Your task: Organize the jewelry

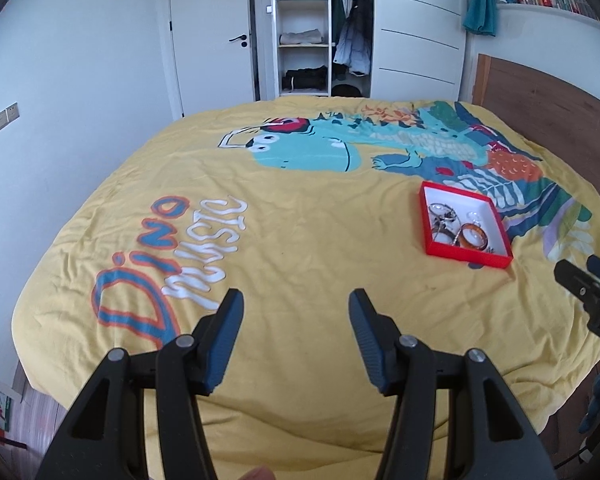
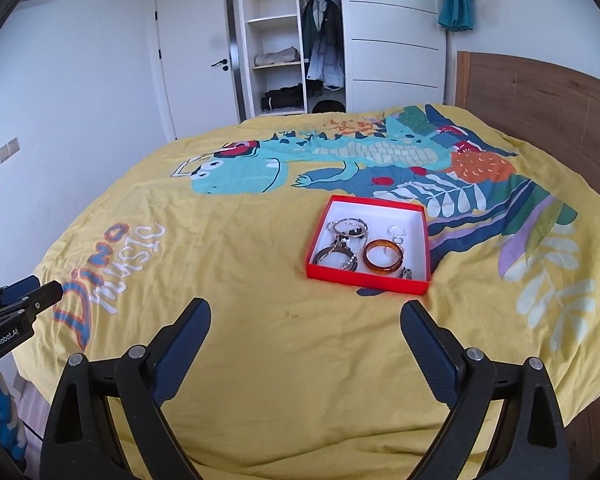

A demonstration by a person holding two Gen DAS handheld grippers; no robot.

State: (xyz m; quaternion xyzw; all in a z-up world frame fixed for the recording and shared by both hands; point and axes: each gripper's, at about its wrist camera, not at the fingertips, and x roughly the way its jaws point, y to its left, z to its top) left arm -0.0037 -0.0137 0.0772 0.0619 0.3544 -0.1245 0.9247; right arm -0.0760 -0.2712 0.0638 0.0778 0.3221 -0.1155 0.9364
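Observation:
A shallow red box (image 2: 366,278) with a white inside lies on the yellow bedspread; it also shows in the left wrist view (image 1: 470,255). In it lie an amber bangle (image 2: 383,262), silver bracelets (image 2: 342,250) and small silver rings (image 2: 398,233). The bangle also shows in the left wrist view (image 1: 472,236). My right gripper (image 2: 306,312) is open and empty, hovering just in front of the box. My left gripper (image 1: 296,304) is open and empty, over bare bedspread to the left of the box.
The yellow dinosaur bedspread (image 2: 260,340) covers the whole bed. A wooden headboard (image 2: 540,100) stands at the right. An open wardrobe (image 2: 296,40) and a white door (image 2: 196,60) are beyond the bed's far edge.

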